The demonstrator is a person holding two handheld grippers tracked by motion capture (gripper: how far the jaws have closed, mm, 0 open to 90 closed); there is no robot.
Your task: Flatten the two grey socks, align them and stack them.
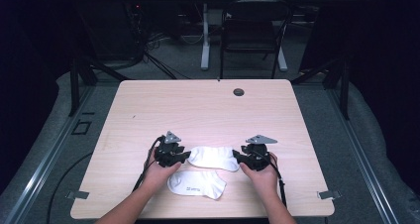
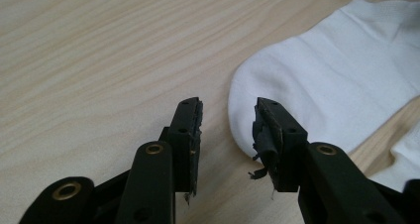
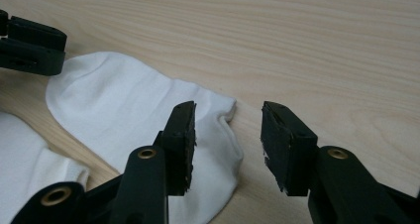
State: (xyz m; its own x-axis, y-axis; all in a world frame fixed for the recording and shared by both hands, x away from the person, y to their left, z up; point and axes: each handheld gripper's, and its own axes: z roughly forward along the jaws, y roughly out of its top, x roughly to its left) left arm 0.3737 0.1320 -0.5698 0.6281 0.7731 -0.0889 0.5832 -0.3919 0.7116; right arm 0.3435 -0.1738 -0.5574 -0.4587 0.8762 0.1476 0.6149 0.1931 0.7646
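A dim lab or studio: beyond the grippers' table (image 1: 148, 100), a black chair (image 1: 250, 33), floor cables (image 1: 153, 55), dark curtains (image 1: 29, 60)

Table (image 1: 198, 105) beyond socks (image 1: 214, 157) open.

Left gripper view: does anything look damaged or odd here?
Yes. The pad lining on the left gripper is frayed: black shreds hang loose from the inner face of one fingertip, beside the toe of the white sock. Its jaws stand open.
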